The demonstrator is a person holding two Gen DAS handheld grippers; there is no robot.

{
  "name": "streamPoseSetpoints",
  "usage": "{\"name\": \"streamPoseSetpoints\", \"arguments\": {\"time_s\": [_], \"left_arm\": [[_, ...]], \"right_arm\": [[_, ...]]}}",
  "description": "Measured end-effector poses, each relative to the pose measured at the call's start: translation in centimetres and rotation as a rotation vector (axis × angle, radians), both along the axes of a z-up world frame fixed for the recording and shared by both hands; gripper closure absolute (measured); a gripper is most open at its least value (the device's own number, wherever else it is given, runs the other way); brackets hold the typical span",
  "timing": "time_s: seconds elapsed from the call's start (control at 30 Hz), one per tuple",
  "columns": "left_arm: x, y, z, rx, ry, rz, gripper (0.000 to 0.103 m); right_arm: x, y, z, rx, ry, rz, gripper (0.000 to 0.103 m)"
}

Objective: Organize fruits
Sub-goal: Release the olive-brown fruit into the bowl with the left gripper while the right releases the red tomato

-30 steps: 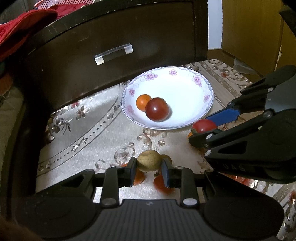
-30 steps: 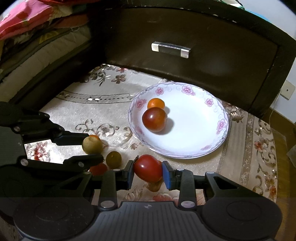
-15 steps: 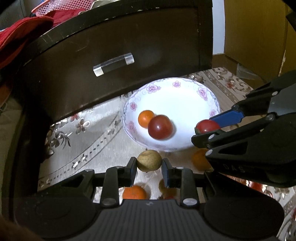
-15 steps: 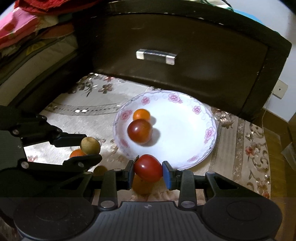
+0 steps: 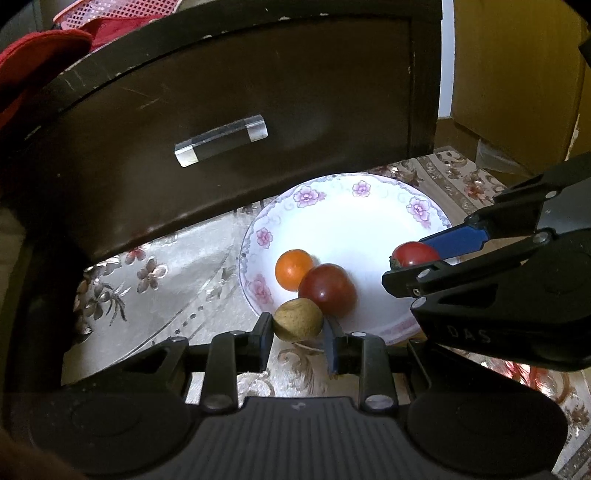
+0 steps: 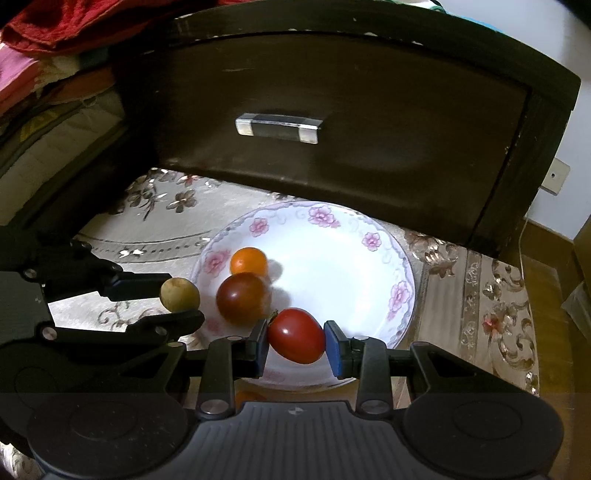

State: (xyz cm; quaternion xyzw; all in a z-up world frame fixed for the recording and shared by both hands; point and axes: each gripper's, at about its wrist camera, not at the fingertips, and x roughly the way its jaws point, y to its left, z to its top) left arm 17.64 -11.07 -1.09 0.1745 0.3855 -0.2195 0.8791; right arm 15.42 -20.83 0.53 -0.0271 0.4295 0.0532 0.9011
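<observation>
Two fruits are in your grip. Your left gripper (image 5: 297, 334) has its fingers pinching a tan fruit (image 5: 297, 319), held at the near-left rim of the plate (image 5: 354, 221). Your right gripper (image 6: 295, 345) has its fingers pinching a red tomato (image 6: 296, 335), held over the near part of the plate.

Plate: white, pink flowers round the rim, bright under the light. It holds an orange tomato (image 5: 294, 269) touching a dark red tomato (image 5: 327, 290), both toward its left side. In the right wrist view a bit of another orange fruit (image 6: 249, 397) shows below the plate's near edge, mostly hidden by the gripper.

Surface: the plate sits on a cloth (image 5: 155, 280), pale beige and shiny, with floral and scroll patterns and a dotted curved line. On the right side the cloth carries a patterned border band (image 6: 472, 295). Whether a tabletop or the floor lies under it, you cannot tell.

Room: a dark brown drawer front (image 6: 332, 110) stands just behind the plate, scuffed along its top edge, with a clear handle (image 6: 277, 127). Red fabric (image 5: 37, 48) and a pink mesh basket (image 5: 122, 7) lie on top at the left. A white wall (image 6: 561, 44) with a plate-like fitting (image 6: 554, 181) is at the right; a yellow-brown panel (image 5: 509, 74) shows in the left wrist view.
</observation>
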Motion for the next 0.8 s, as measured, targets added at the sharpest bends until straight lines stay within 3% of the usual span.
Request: {"name": "streamPoseSetpoints", "arguments": {"time_s": [0.8], "left_arm": [[0.72, -0.34, -1.11, -0.017, -0.003, -0.001, 0.067]], "right_arm": [[0.78, -0.75, -1.00, -0.015, -0.018, -0.018, 0.071]]}}
